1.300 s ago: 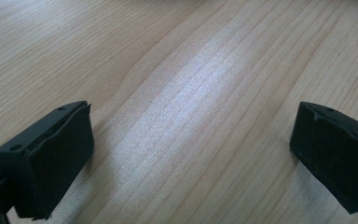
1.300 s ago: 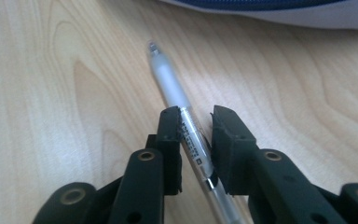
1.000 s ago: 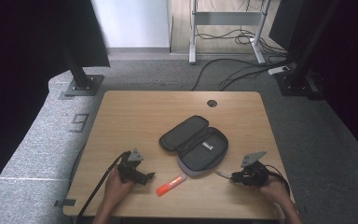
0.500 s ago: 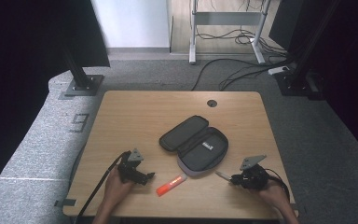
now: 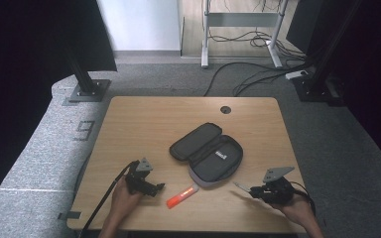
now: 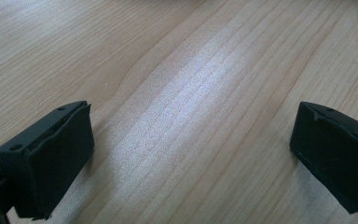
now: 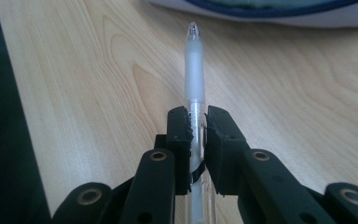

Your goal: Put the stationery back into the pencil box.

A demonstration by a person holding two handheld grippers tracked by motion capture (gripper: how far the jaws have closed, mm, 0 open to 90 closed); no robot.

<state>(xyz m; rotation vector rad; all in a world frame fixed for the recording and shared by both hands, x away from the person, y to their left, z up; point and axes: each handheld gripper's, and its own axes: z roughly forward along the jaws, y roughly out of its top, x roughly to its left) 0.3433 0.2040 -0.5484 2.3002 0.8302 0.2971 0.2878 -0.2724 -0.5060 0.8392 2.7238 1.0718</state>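
Wooden table (image 5: pixel 144 124), landmark is the open pencil case (image 5: pixel 207 152) lying a bit right of the table's centre, both halves splayed flat, nothing inside that I can see.

Right gripper (image 5: pixel 250 191) sits off the case's near right corner, close to the table's front edge. Jaws clamped on a clear pen (image 7: pixel 196 81); the frosted tip sticks out past the pads and points back toward the case, whose blue-zippered edge runs across the top of the right gripper view. Compared with a second ago that gripper sits slightly nearer the front edge and looks raised a touch, with the pen riding along in the grip. My read: the pickup is done and the pen is off the wood, so the carry into the case comes next.

Left gripper (image 5: pixel 155 187) is on the near left side of the case and hasn't budged over that second. Jaws wide apart, bare wood between them, nothing held.

Orange marker (image 5: pixel 182 196) lies on the table between the two grippers, just in front of the case's near edge, right beside the left gripper's open jaws. Probably the left hand's next pick, untouched so far.
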